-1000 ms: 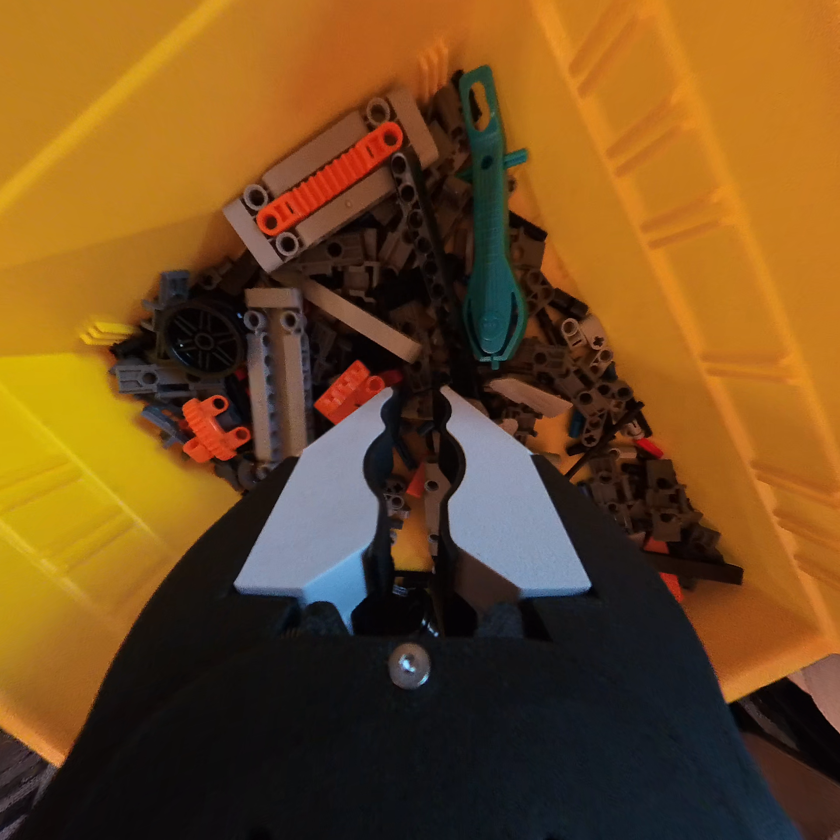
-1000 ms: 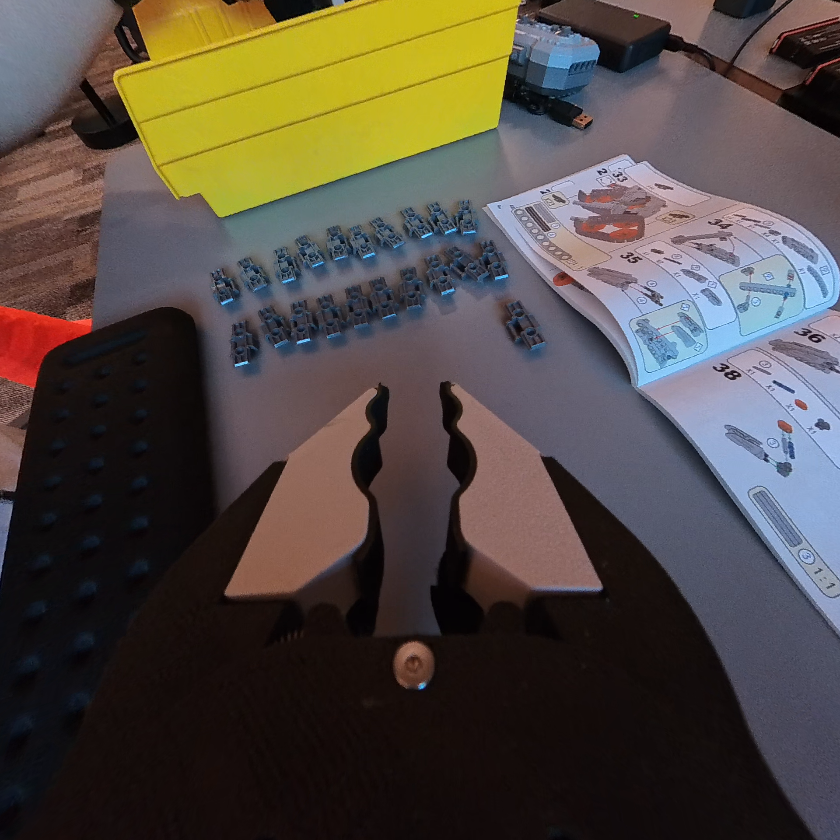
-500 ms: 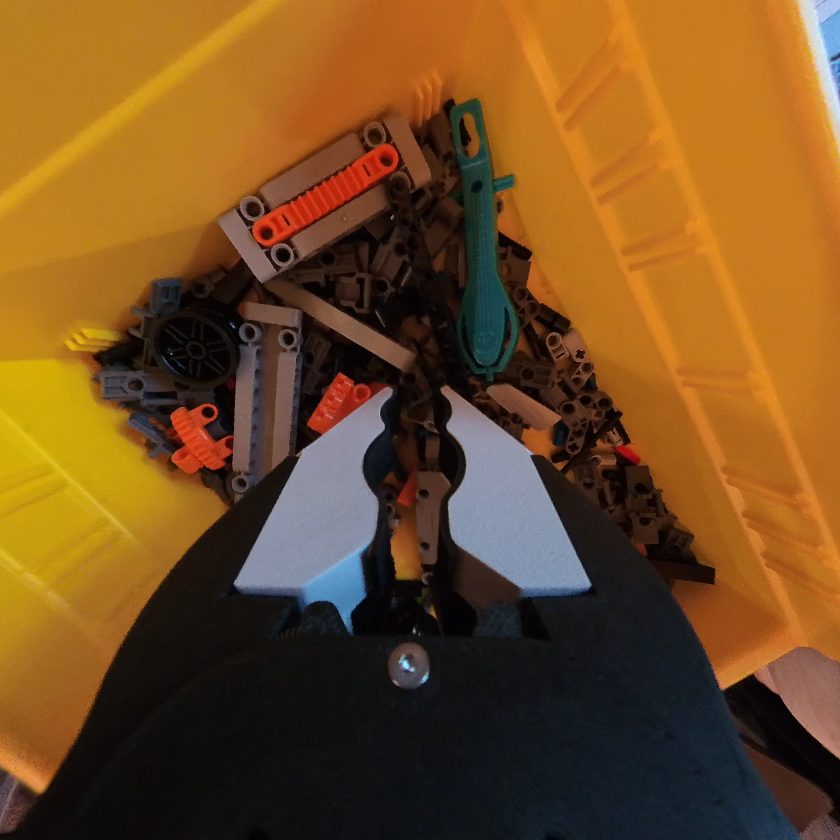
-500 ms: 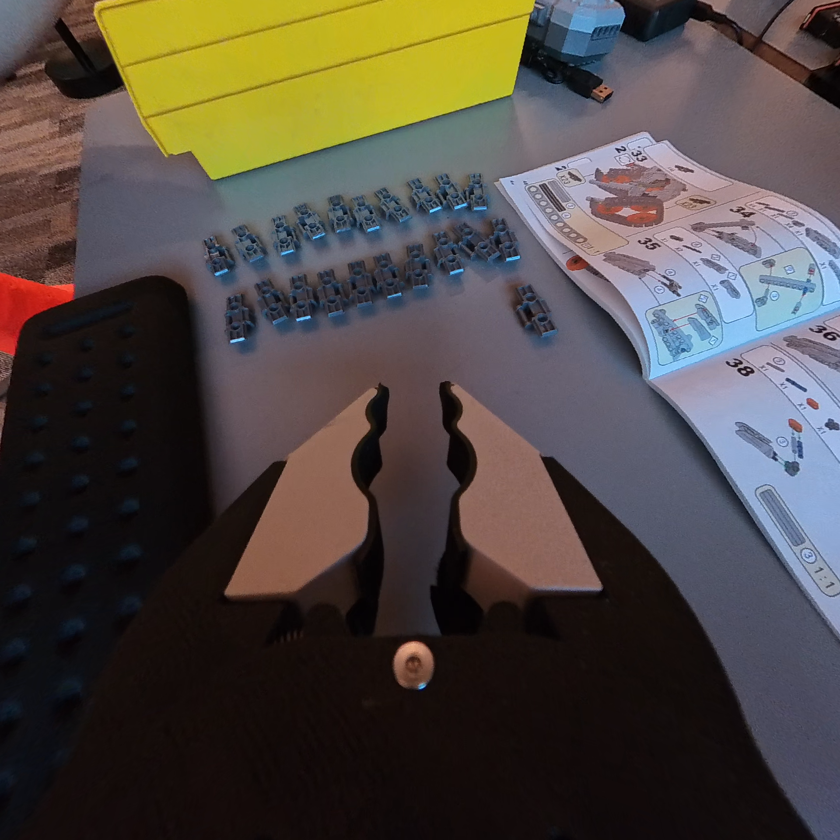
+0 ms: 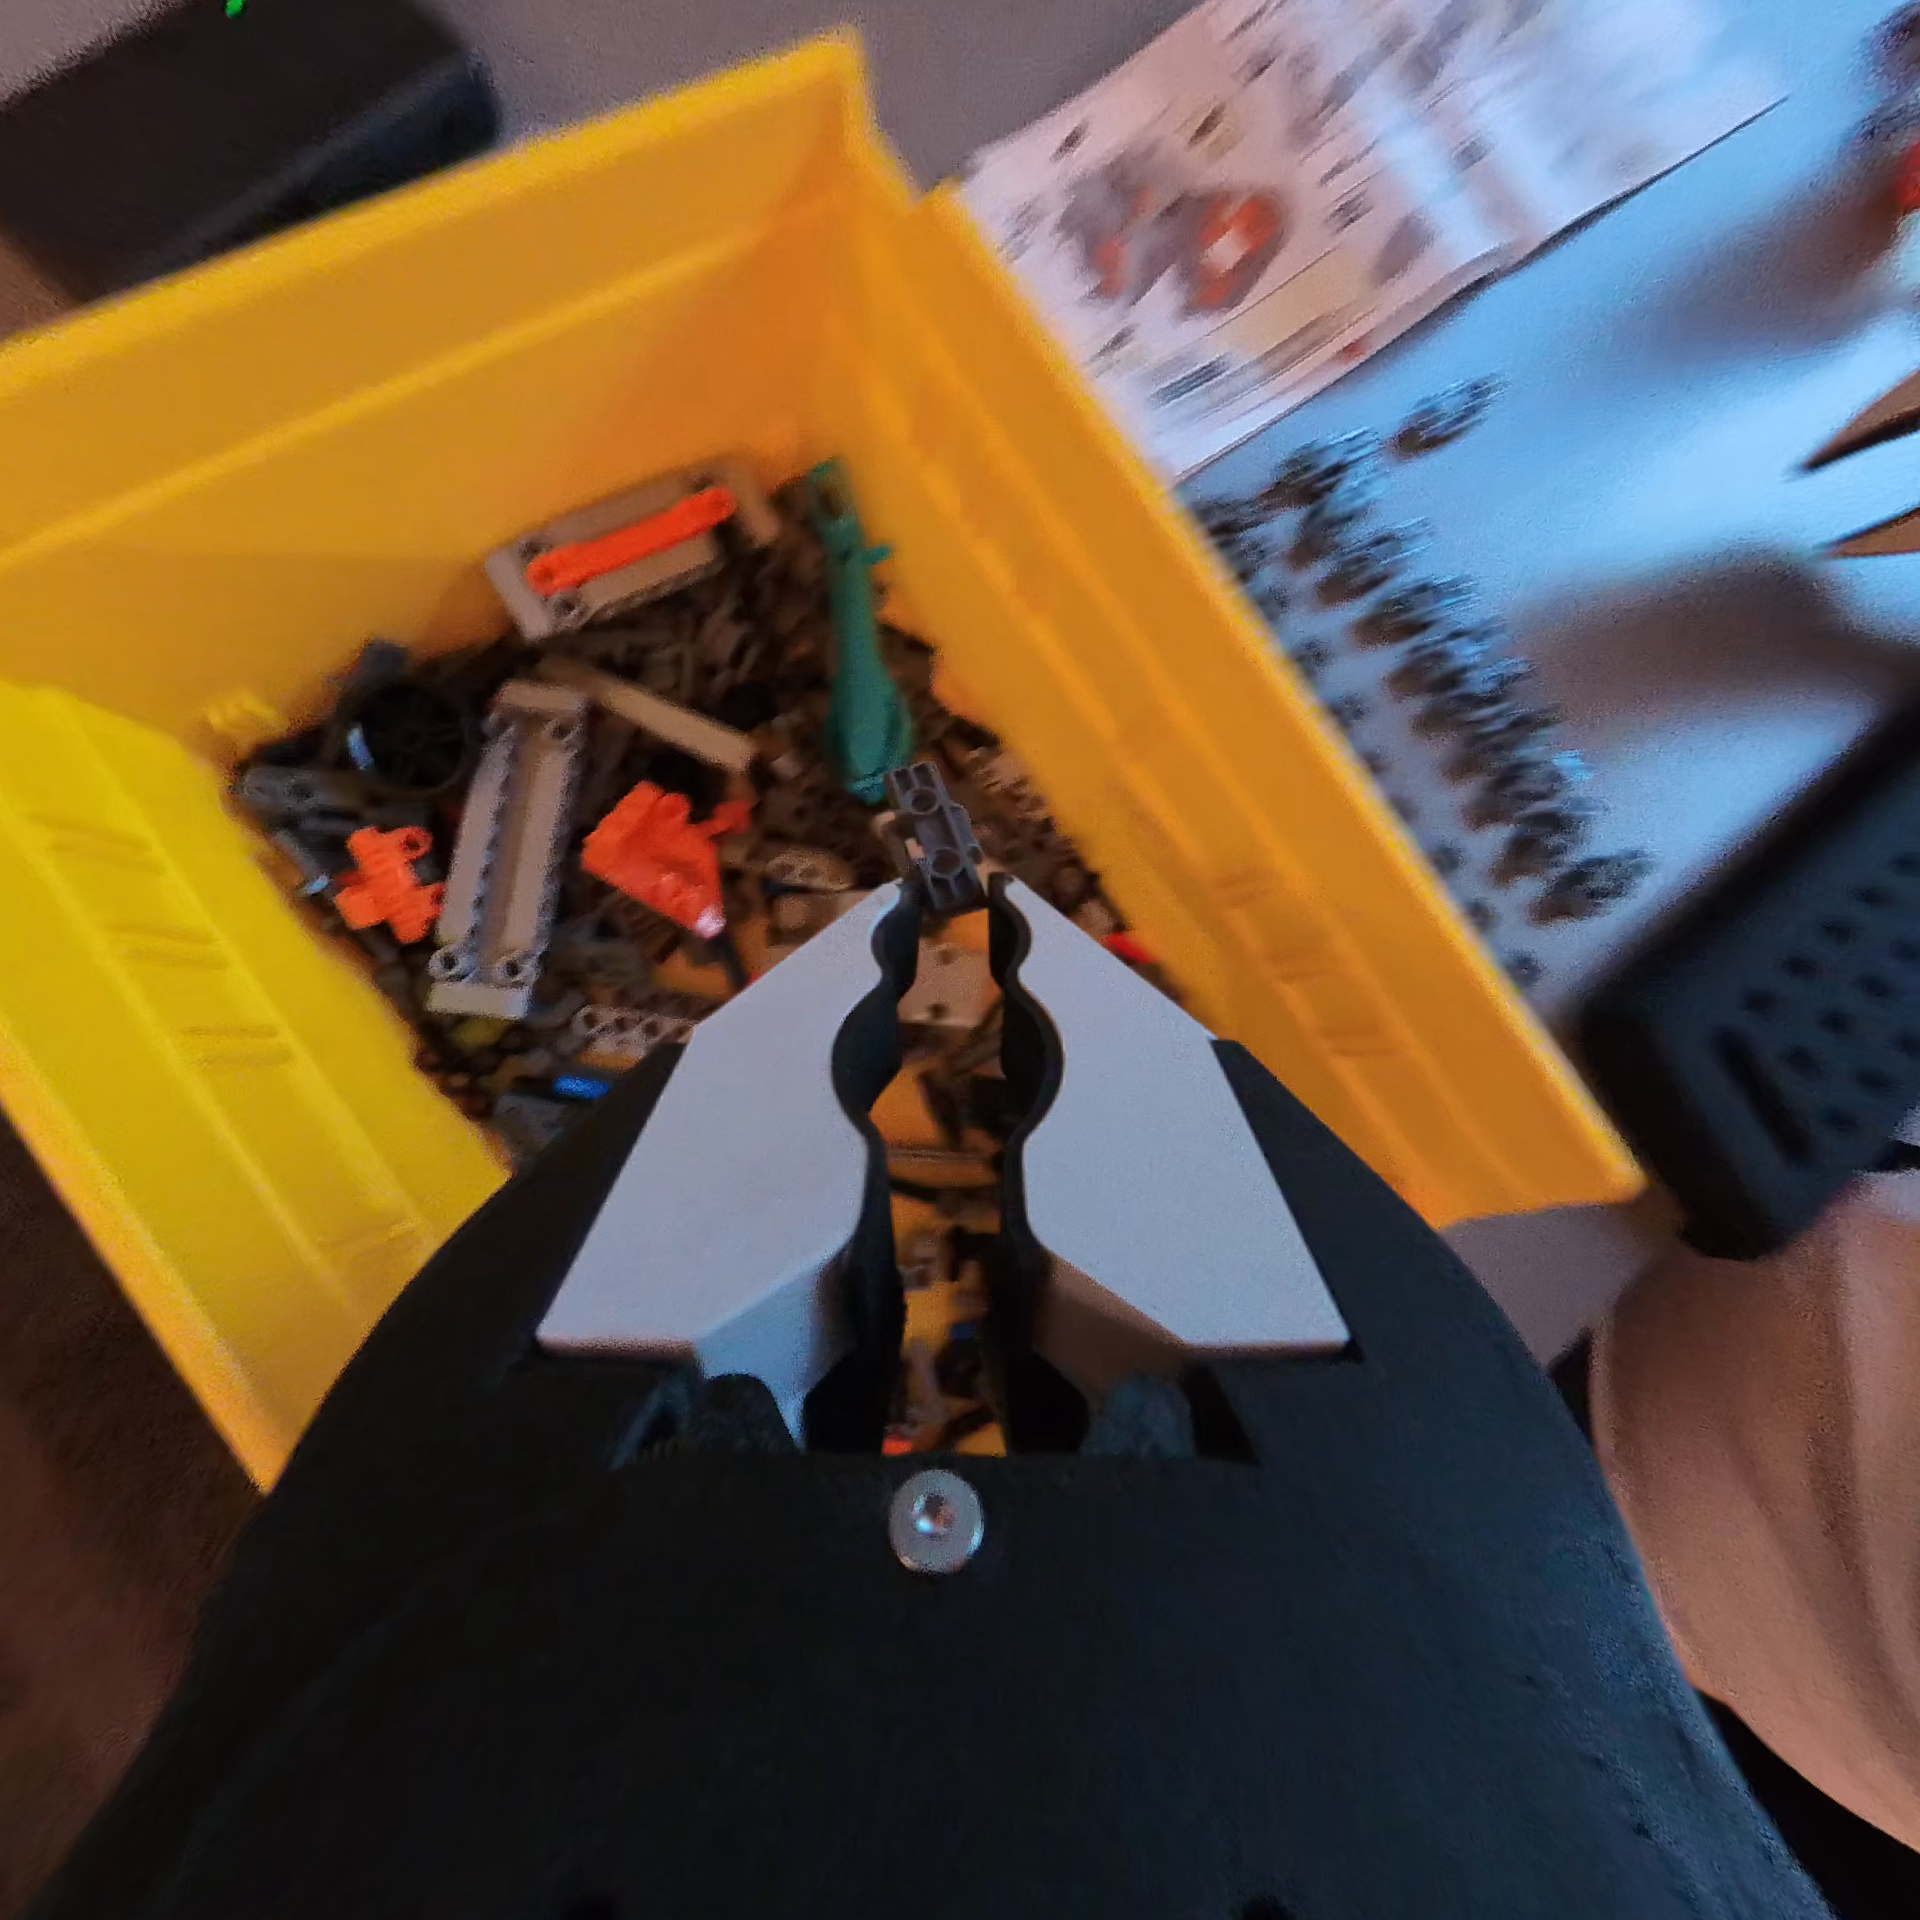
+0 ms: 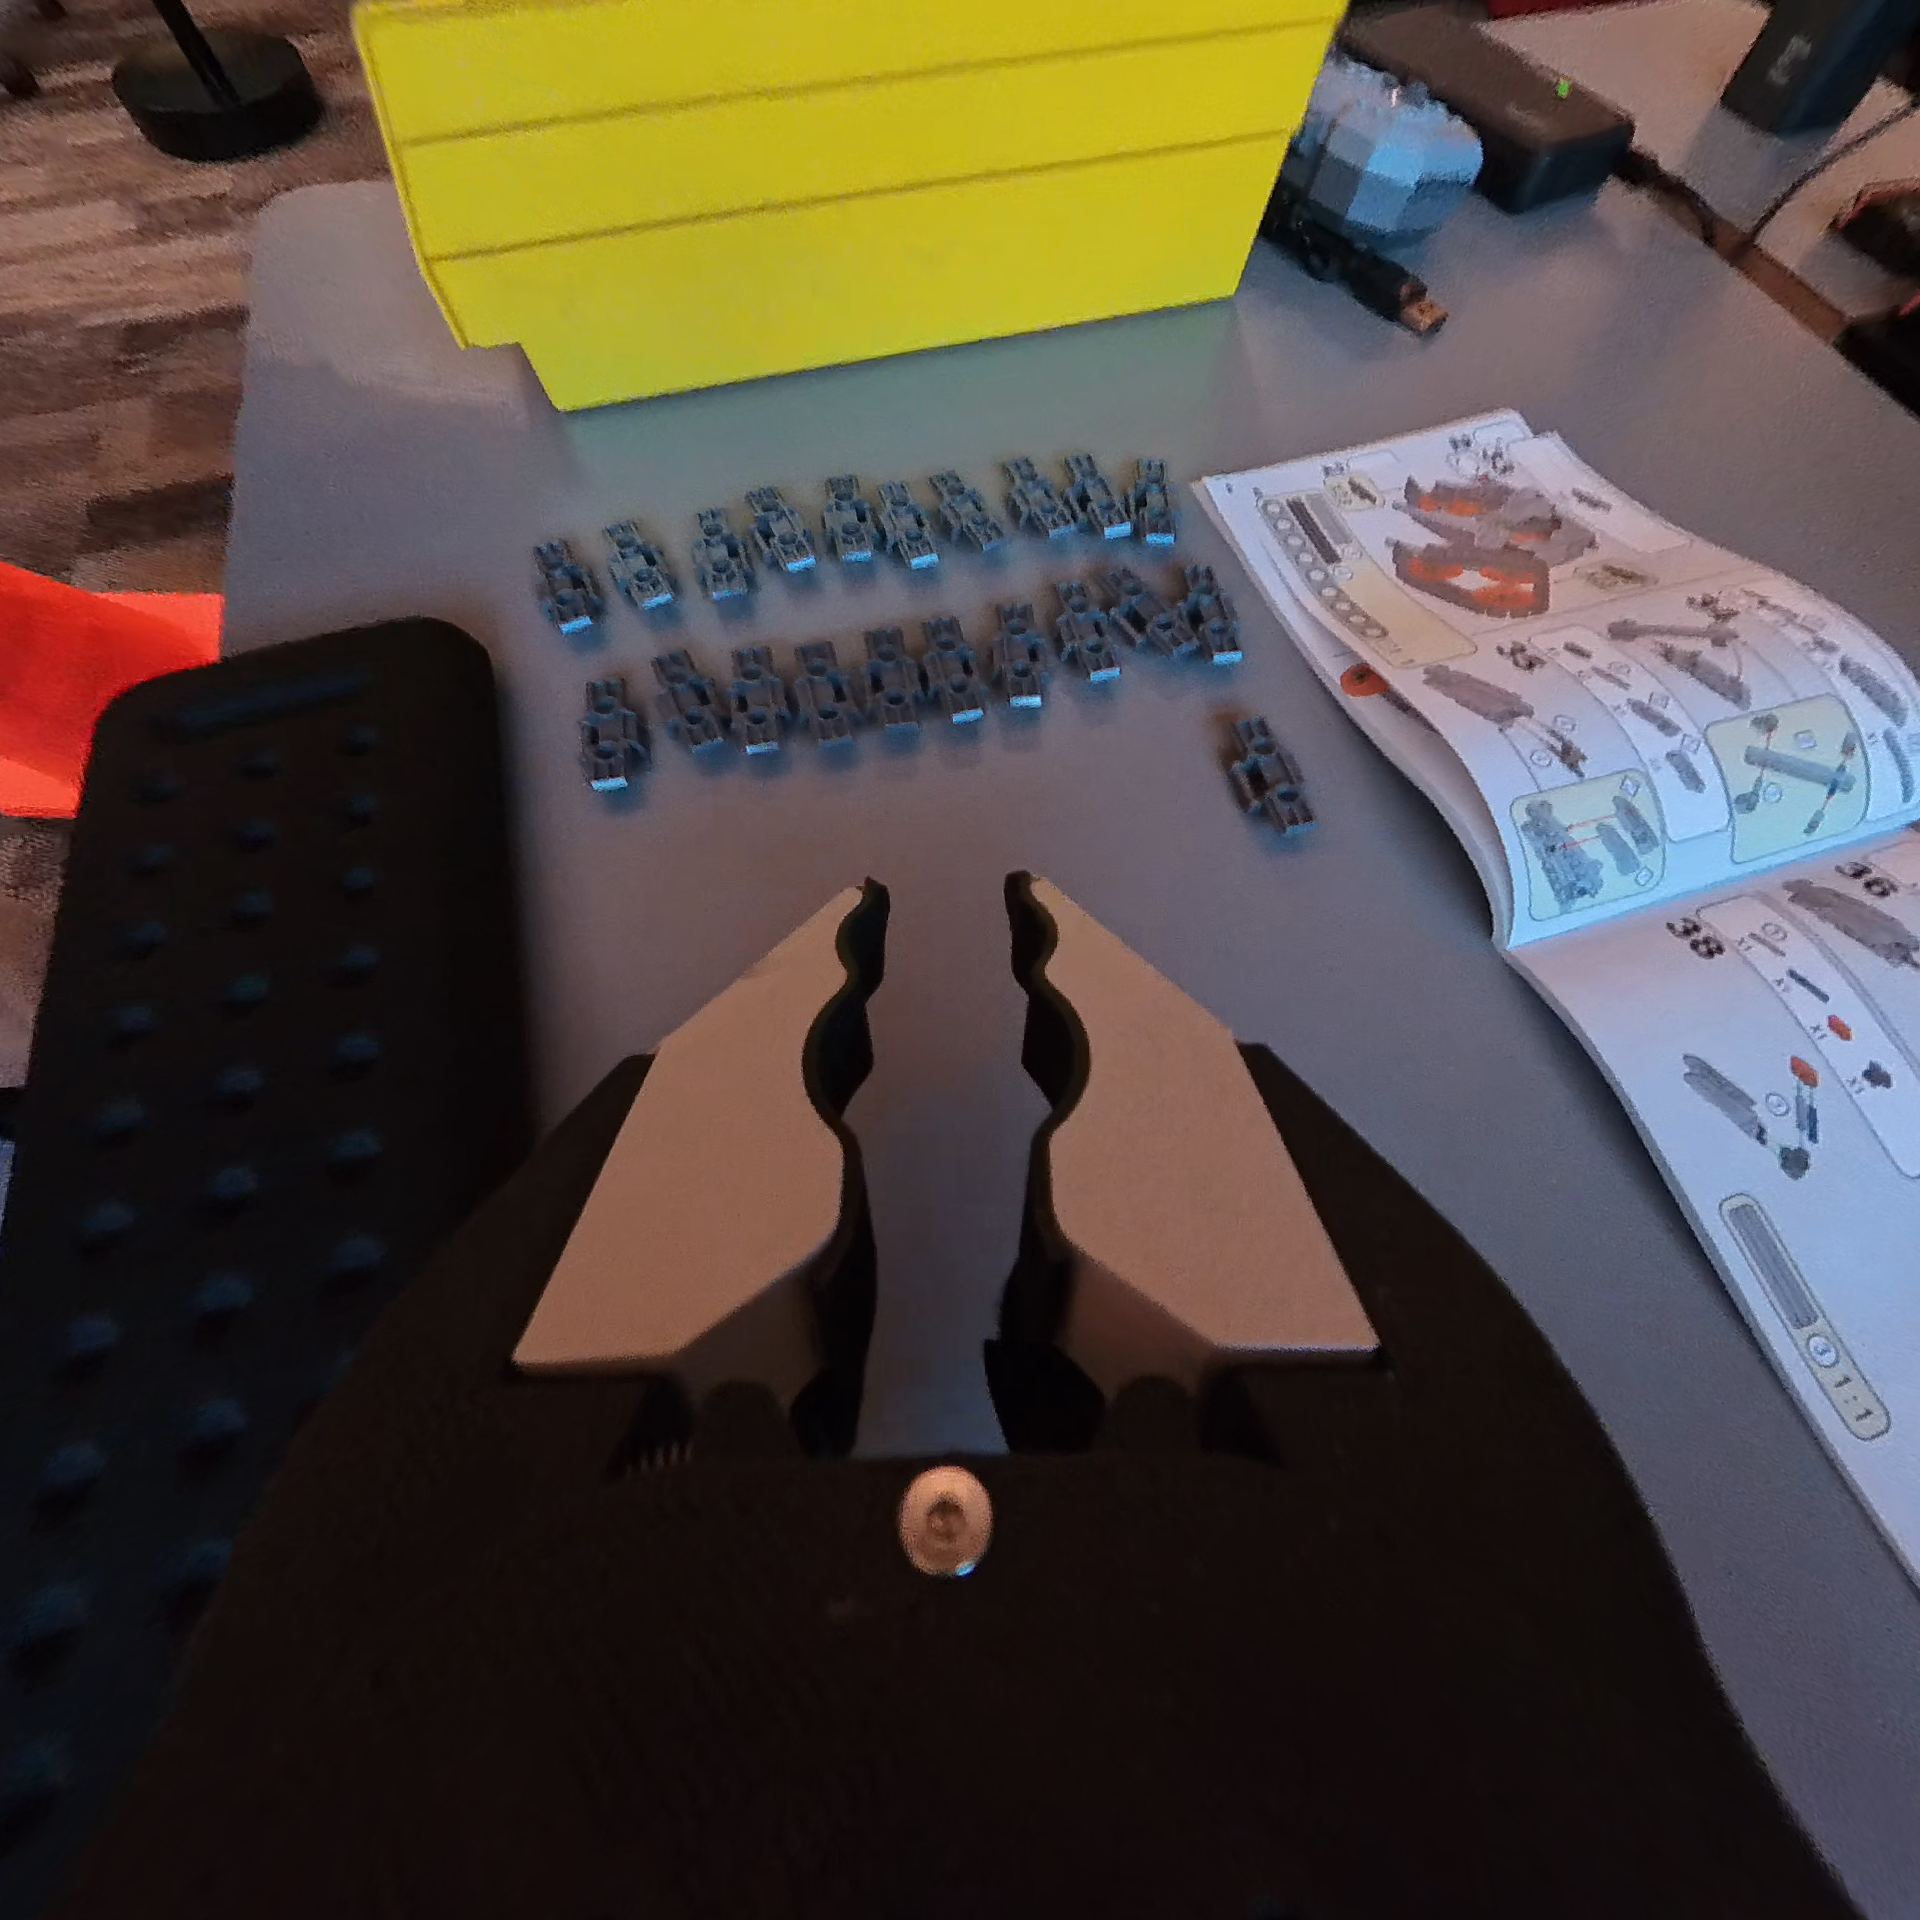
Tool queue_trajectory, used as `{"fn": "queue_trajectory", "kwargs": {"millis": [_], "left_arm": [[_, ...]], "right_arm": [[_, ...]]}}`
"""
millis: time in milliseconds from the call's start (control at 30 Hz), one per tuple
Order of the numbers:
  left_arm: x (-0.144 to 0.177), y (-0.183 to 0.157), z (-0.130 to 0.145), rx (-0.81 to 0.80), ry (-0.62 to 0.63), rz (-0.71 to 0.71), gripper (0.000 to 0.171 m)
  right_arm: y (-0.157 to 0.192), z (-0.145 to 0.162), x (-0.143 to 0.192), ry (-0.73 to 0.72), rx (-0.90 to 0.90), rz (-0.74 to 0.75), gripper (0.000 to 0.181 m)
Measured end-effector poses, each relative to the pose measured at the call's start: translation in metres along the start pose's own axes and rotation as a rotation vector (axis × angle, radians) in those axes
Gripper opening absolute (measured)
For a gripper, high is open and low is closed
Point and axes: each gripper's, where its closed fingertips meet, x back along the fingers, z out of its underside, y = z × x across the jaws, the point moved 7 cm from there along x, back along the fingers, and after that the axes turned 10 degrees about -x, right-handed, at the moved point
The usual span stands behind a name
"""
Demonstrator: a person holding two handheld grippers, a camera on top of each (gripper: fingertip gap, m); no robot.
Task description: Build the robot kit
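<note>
Clutter fills the floor of the yellow plastic bin [image 5: 644, 343], above which the left gripper [image 5: 943, 885] hangs with its fingertips pinched on a small grey plastic connector piece [image 5: 938, 840] that stands up clear of the heap. Below it in the bin lie one long teal plastic tool [image 5: 860, 665], one grey frame with an orange toothed bar [image 5: 623, 545], one black spoked wheel [image 5: 414, 734], one long pale grey beam with holes [image 5: 509, 852], two orange pieces [image 5: 655, 847] and a mass of dark small parts, too blurred to count. The right gripper [image 6: 945, 885] hovers over the grey tabletop [image 6: 987, 831] with its jaws a moderate gap apart and nothing between them. Ahead of it small grey connector parts [image 6: 883, 613] lie in two rows, ten in the far row and about eleven in the near row, where two at the right end crowd together; one more lone grey part [image 6: 1270, 774] sits apart to the right, just beside the open white instruction booklet [image 6: 1621, 727]. The bin's ribbed outer wall stands beyond the rows. A black studded block [image 6: 239, 987] rises close at the right gripper's left side, and a grey blocky unit [image 6: 1382, 166] with a dark cable and plug sits beside the bin's right end.
</note>
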Motion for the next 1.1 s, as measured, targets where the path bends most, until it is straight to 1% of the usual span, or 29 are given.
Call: {"fn": "queue_trajectory", "kwargs": {"millis": [100,167,200,267,333,367,433,500,567,633,700,767,833,900,967,1000,1033,1100], "left_arm": [[0.020,-0.037,-0.018,-0.054,-0.117,0.117,0.011],[0.029,-0.074,-0.036,-0.104,-0.192,0.292,0.011],[0.030,-0.091,-0.045,-0.116,-0.211,0.367,0.011],[0.025,-0.122,-0.058,-0.131,-0.200,0.476,0.011],[0.019,-0.152,-0.068,-0.179,-0.202,0.569,0.011],[0.016,-0.163,-0.072,-0.201,-0.203,0.597,0.011],[0.010,-0.179,-0.077,-0.235,-0.189,0.624,0.010],[0.006,-0.188,-0.082,-0.267,-0.184,0.635,0.011],[0.004,-0.190,-0.087,-0.268,-0.188,0.647,0.011],[0.002,-0.192,-0.089,-0.257,-0.178,0.681,0.011],[-0.001,-0.194,-0.090,-0.256,-0.166,0.701,0.011],[-0.005,-0.195,-0.090,-0.251,-0.164,0.701,0.011],[-0.008,-0.196,-0.090,-0.248,-0.154,0.708,0.011],[-0.010,-0.197,-0.090,-0.251,-0.152,0.711,0.011],[-0.011,-0.197,-0.091,-0.251,-0.163,0.702,0.011],[-0.011,-0.196,-0.090,-0.242,-0.164,0.701,0.011],[-0.011,-0.193,-0.090,-0.226,-0.161,0.689,0.015],[-0.010,-0.182,-0.087,-0.197,-0.159,0.637,0.022]], "right_arm": [[0.011,-0.020,-0.001,-0.099,0.038,-0.073,0.023],[0.028,-0.040,0.001,-0.173,0.135,-0.154,0.026],[0.036,-0.052,0.003,-0.208,0.211,-0.158,0.026],[0.054,-0.075,0.006,-0.272,0.419,-0.112,0.026],[0.073,-0.092,0.007,-0.332,0.627,-0.052,0.027],[0.080,-0.098,0.007,-0.361,0.705,-0.020,0.027],[0.088,-0.105,0.008,-0.400,0.787,0.027,0.025],[0.090,-0.104,0.006,-0.389,0.804,0.041,0.023],[0.092,-0.099,0.006,-0.377,0.821,0.044,0.016],[0.092,-0.099,0.012,-0.406,0.840,0.088,0.005],[0.094,-0.098,0.017,-0.415,0.848,0.096,0.006],[0.097,-0.097,0.018,-0.407,0.841,0.077,0.011],[0.098,-0.095,0.017,-0.394,0.849,0.079,0.011],[0.099,-0.093,0.016,-0.379,0.870,0.094,0.001],[0.098,-0.092,0.016,-0.372,0.890,0.125,0.001],[0.096,-0.090,0.016,-0.358,0.888,0.133,0.000],[0.091,-0.088,0.016,-0.341,0.886,0.149,0.000],[0.071,-0.078,0.012,-0.278,0.885,0.196,0.000]]}}
